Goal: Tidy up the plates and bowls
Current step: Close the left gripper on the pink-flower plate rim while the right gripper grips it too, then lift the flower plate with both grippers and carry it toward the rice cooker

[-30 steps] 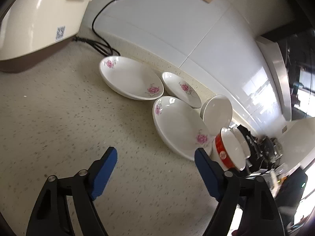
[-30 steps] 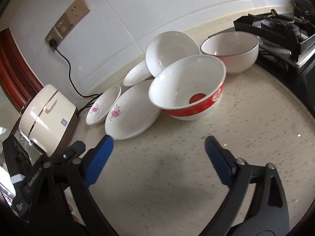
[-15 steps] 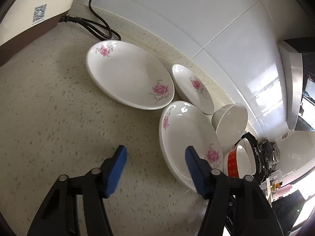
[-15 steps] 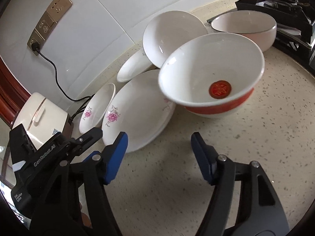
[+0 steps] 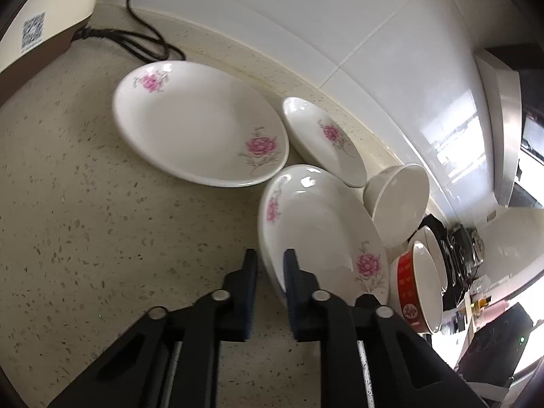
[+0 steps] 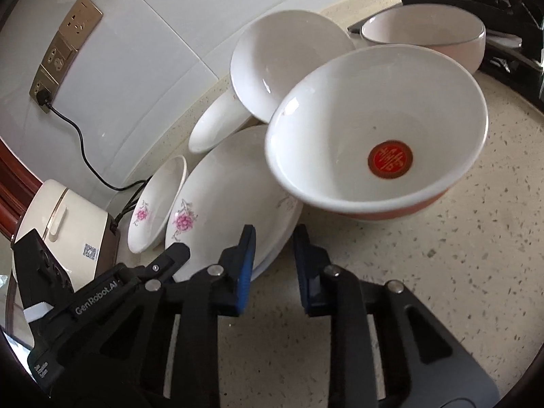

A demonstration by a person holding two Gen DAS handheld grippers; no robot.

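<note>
The near floral plate lies mid-worktop, its rim between the nearly closed blue fingers of the left gripper. The right gripper, jaws narrowly parted and holding nothing, hovers over the plate's opposite rim. The red-banded bowl overlaps the plate; bare worktop lies nearer. The left gripper arm reads "GenRobot.AI"

Count on the table:
- Flowered plates: 3. Large plate, small plate, second large plate.
- Bowls: 3. Plain white bowl tipped on its side, red-banded bowl, white bowl with dark rim line.
- Grippers: 2.
- Rice cooker: 1.
- Wall socket plates: 3 in a row.
</note>
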